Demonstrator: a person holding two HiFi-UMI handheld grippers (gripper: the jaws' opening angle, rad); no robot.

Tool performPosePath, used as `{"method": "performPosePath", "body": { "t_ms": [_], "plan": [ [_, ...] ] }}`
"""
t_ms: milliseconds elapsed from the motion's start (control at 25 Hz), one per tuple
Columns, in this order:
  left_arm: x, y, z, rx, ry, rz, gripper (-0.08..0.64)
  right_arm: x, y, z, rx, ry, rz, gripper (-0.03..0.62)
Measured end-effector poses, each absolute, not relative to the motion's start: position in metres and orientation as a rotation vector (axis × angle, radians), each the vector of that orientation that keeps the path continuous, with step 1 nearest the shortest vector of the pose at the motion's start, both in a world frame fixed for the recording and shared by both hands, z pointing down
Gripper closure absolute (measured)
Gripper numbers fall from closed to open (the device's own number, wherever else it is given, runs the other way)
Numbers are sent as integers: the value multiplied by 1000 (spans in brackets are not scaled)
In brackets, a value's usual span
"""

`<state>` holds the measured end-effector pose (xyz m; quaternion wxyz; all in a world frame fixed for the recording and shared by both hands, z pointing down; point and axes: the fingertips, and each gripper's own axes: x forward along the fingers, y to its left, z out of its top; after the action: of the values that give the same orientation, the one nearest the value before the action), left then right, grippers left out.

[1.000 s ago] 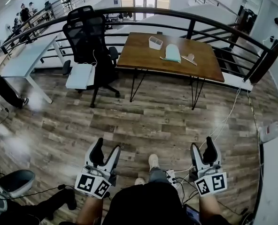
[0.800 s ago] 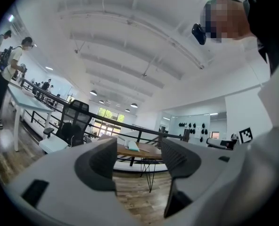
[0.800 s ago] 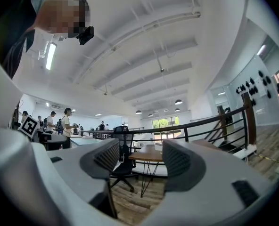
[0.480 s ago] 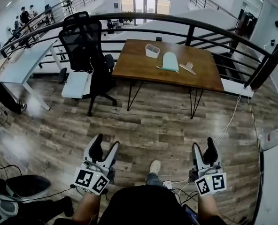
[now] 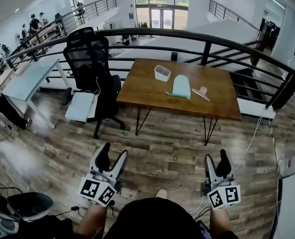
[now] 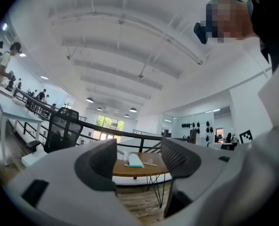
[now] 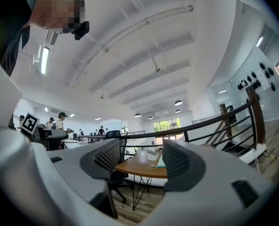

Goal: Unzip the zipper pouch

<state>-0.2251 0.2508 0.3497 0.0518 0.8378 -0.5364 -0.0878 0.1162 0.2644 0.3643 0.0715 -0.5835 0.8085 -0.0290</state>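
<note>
Wooden table [image 5: 147, 91] stands far across the plank floor, well apart from both grippers. Left gripper [image 5: 112, 156] and right gripper [image 5: 216, 162] hover near the person, each with jaws spread and nothing between them. Mint-green zipper pouch [image 5: 181, 86] lies flat at the table's middle, just right of a white box [image 5: 162, 73]. It looks light, soft and likely to slide, so I would pin one end and pinch the pull tab, which is too small to make out from here.

Wooden table [image 5: 142, 89], white tub [image 5: 162, 73], mint zipper pouch [image 5: 181, 86], tan piece [image 5: 202, 92] beside it
</note>
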Motion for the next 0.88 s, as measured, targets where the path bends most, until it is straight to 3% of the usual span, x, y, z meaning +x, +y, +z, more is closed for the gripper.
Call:
{"method": "performPosePath", "body": {
  "t_ms": [880],
  "plan": [
    [-136,107,376,2550,-1473,-248,276,206,175,389,-1935,2331,-172,342]
  ]
}}
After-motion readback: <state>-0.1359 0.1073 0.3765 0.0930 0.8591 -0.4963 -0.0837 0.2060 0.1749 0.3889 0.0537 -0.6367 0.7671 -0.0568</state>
